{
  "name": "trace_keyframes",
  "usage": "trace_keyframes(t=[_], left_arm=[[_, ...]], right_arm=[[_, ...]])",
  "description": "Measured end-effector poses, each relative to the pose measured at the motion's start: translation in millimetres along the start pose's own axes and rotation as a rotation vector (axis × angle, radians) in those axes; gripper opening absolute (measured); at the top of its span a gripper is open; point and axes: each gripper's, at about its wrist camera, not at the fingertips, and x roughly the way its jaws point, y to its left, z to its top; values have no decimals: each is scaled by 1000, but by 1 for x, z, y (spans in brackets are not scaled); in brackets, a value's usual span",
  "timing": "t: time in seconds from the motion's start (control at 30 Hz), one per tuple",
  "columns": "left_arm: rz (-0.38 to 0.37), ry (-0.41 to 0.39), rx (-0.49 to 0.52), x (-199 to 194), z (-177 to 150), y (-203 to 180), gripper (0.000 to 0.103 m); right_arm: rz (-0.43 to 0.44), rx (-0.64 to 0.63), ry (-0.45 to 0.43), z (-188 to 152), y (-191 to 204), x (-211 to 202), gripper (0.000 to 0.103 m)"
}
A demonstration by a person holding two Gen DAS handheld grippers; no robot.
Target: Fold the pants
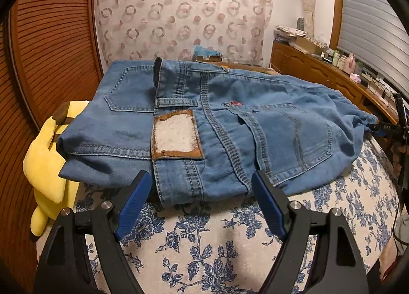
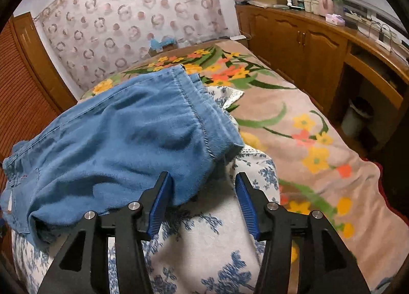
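Blue jeans lie folded on a white sheet with blue flowers, seat side up, with a worn leather patch on the waistband. In the left wrist view my left gripper stands open at the near edge of the waistband, one blue pad on each side of it and neither pressing. The right wrist view shows the leg end of the jeans bunched in soft folds. My right gripper is open at the near corner of that end. The cloth lies against the left finger, and the right finger is clear of it.
A yellow plush toy lies under the left end of the jeans by a louvred wooden door. A flowered blanket covers the bed to the right. A wooden cabinet with clutter on top lines the right wall, with a bin below it.
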Motion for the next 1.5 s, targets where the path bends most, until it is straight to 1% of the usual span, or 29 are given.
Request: trace_keyframes(t=[0.07,0.1,0.13,0.17,0.2,0.23,0.37,0.43,0.47,0.6,0.7,0.77,0.8,0.83,0.87,0.93,0.97,1.03,1.17,1.23,1.3,1.37,1.5], left_arm=[[4,1,-5,1,-1,2,82],[5,1,-6,1,-1,3,82],[8,-2,-7,0,-2,5,82],[10,-2,-9,-1,-2,6,82],[13,-2,-10,-1,-3,8,82],[13,-1,-10,-1,-3,9,79],[10,8,-9,0,-5,14,71],[8,20,-7,2,-6,15,67],[9,26,-9,4,-6,16,66],[-15,53,-16,14,-10,20,58],[-14,69,-21,22,-10,21,57],[-27,75,-32,25,-9,22,57],[-32,66,-30,25,-8,21,51],[-34,55,-25,24,-6,21,40],[-33,47,-20,23,-5,20,39],[-46,41,-6,21,-2,17,32],[-47,40,0,21,0,17,30],[-60,44,7,23,2,16,21],[-56,25,24,17,7,13,18],[-50,-14,29,5,13,11,17],[-37,-58,23,-10,21,11,16],[-39,-100,21,-27,31,11,16],[-25,-151,29,-51,42,13,16]], right_arm=[[-5,2,-2,2,1,3,53],[-9,-5,-11,2,3,3,49],[-18,-26,-20,1,6,3,43],[-41,-46,-23,-1,7,3,39],[-42,-56,-22,-1,9,3,37],[-36,-61,-24,-1,8,3,36],[-37,-65,-14,0,3,5,36],[-52,-78,-13,1,3,6,36],[-60,-86,-11,3,6,7,36],[-68,-98,-10,6,4,8,36],[-67,-100,-10,7,3,8,36],[-68,-103,-10,8,3,8,36],[-68,-103,-10,8,3,8,36],[-67,-102,-10,8,3,8,36],[-67,-102,-11,8,3,8,35],[-67,-102,-12,7,4,8,35],[-66,-101,-12,7,3,8,32],[-55,-99,-12,8,2,8,26],[-42,-159,-54,10,8,0,20],[-25,-179,-68,13,9,-6,19],[-17,-200,-102,19,11,-18,19],[-2,-207,-124,25,11,-30,19],[20,-239,-166,30,14,-57,18]])
